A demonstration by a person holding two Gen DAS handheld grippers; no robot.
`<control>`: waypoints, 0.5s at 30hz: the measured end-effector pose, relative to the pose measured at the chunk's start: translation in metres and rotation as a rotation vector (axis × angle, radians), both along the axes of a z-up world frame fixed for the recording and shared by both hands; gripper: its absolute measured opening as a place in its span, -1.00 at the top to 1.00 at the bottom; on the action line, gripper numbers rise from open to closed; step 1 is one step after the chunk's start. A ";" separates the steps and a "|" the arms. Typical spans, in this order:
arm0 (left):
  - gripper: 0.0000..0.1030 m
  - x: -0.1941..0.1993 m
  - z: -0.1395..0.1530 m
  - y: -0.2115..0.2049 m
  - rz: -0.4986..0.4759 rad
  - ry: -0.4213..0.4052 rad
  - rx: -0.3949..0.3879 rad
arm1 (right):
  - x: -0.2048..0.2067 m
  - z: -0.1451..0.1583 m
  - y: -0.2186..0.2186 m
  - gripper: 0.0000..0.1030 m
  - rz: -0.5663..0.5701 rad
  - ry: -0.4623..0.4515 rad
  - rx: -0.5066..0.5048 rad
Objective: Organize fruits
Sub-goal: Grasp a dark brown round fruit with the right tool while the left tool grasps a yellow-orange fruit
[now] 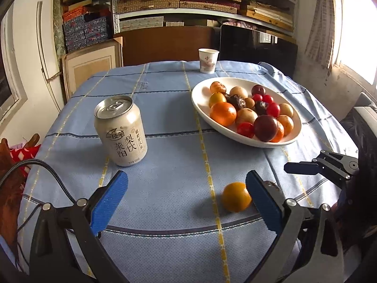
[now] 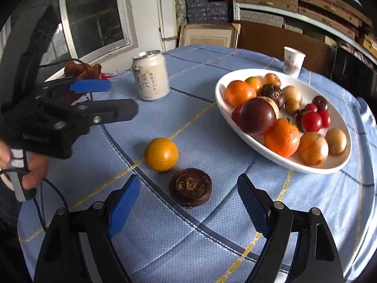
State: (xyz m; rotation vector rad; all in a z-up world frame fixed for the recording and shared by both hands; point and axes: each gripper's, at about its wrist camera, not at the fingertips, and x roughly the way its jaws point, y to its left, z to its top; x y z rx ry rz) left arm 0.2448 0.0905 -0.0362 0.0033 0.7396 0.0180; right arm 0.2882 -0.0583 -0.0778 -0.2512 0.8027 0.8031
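Fingers of the right gripper (image 2: 188, 201) stand spread and empty around the dark chestnut-like fruit (image 2: 190, 191) on the near surface, left of the plate (image 2: 220, 99). Probably best: lower squarely, close gently. Left gripper (image 1: 186, 199) is likewise spread, empty.

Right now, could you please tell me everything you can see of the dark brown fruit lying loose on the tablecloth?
The dark brown fruit is a squat, flattened disc with a rough, matte skin and curled, dried bits on top. It lies flat on the blue tablecloth, just beside the loose orange, outside the white plate. Nothing grips it.
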 end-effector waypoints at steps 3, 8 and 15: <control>-0.91 0.000 0.000 0.002 0.010 0.003 -0.002 | 0.002 -0.006 0.006 -0.33 0.012 0.018 -0.024; -0.91 0.002 -0.001 0.007 0.025 0.010 -0.022 | -0.001 -0.010 0.014 -0.15 0.036 0.018 -0.052; -0.91 0.003 -0.003 0.007 0.041 0.013 -0.013 | 0.003 -0.013 0.009 0.18 -0.011 0.037 -0.056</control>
